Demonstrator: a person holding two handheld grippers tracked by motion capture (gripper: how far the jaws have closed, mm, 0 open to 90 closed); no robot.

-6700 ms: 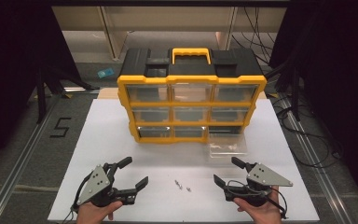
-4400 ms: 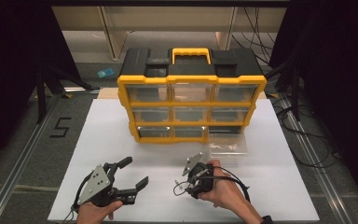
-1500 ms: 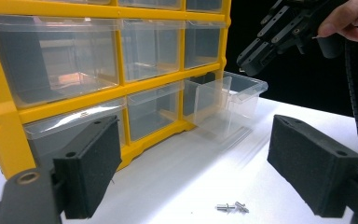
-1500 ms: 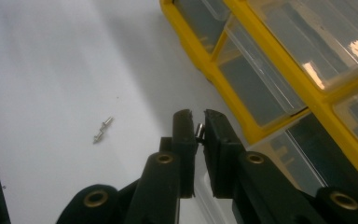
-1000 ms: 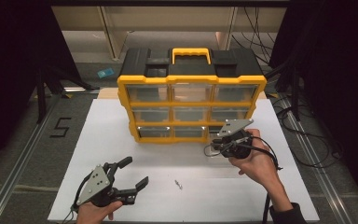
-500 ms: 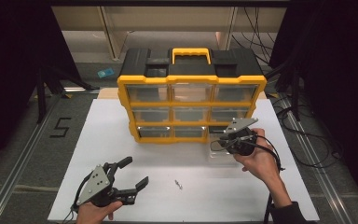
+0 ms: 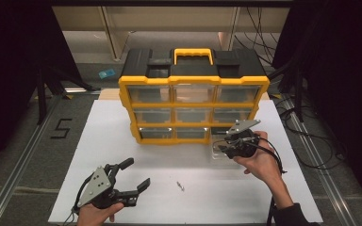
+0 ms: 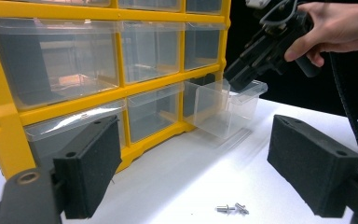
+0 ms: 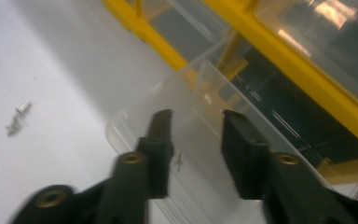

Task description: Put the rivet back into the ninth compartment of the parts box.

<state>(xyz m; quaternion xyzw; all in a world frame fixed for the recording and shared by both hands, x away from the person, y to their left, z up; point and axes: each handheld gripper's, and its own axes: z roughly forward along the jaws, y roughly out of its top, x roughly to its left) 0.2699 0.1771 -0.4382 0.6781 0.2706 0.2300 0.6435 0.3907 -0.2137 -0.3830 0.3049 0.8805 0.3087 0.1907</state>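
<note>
**Right gripper parting its jaws over the pulled-out clear drawer**

The right gripper (image 7: 226, 147) is hovering over the clear drawer (image 8: 223, 109), which is standing pulled out of the bottom right slot of the yellow organizer (image 7: 193, 84) and resting on the white table (image 7: 122, 141). Its jaws have just been opening and are now standing partly apart, with nothing pinched between them. In the right gripper view the two black jaws are pointing down into the drawer's open top, and a small screw (image 9: 179, 162) is lying on the drawer's floor between them. Whether the jaw tips are touching the drawer's rim is hard to tell: that view is blurred, and in the left gripper view the tip is merely overlapping the top edge of the drawer.

The left gripper (image 7: 131, 176) is resting low at the near left of the table, well apart from the organizer, with its jaws standing wide and empty. Its foam pads (image 8: 91, 163) are framing the scene in its own view, touching nothing.

Two small screws (image 8: 230, 208) are lying together on the bare table, between the two grippers and in front of the organizer; from above they are reading as one tiny speck (image 7: 181, 186).

The person's hand is covering much of the right gripper's body, and the left hand is being cut off by the bottom edge of the high view. The clear walls of the drawer are nearly vanishing against the white table from above. What the other drawers are holding cannot be made out.
</note>
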